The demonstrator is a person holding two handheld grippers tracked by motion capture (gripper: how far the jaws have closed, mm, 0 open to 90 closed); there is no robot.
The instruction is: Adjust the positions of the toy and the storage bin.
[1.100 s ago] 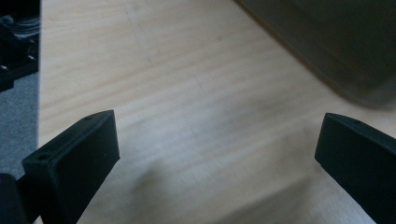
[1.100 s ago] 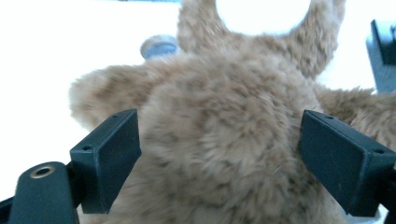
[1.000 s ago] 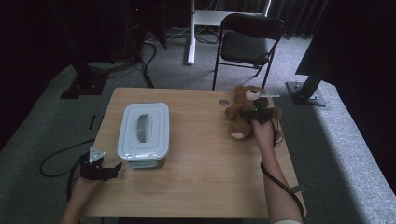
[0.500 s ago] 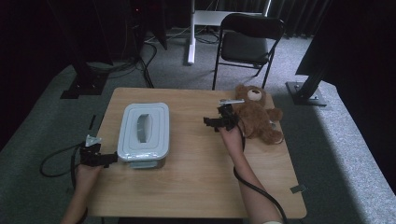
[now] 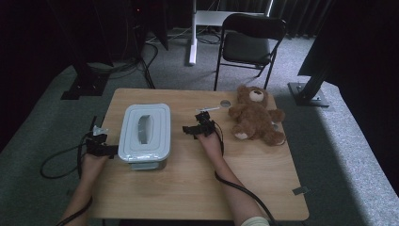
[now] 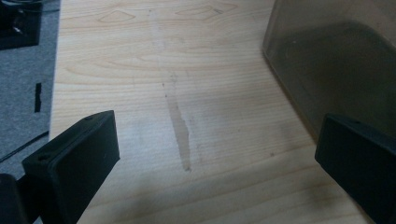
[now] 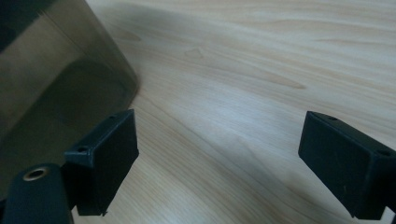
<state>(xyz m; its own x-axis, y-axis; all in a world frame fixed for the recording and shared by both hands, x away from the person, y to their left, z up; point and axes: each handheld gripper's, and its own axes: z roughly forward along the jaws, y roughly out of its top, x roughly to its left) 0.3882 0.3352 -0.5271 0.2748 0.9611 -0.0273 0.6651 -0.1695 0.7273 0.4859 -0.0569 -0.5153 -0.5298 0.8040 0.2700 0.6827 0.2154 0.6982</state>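
Black tongs [image 5: 188,130] with blocky pads, trailing cables.

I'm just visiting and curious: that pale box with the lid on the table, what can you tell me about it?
The box is a rounded rectangular container, plastic by its look, with a pale grey-white lid that has a recessed grey handle in its middle. The lid is on. Its walls look translucent and smoky in the two gripper views. It stands upright on the left half of the wooden table. The left gripper is at its left side and the right gripper is to its right, both open; I cannot tell whether either touches it.
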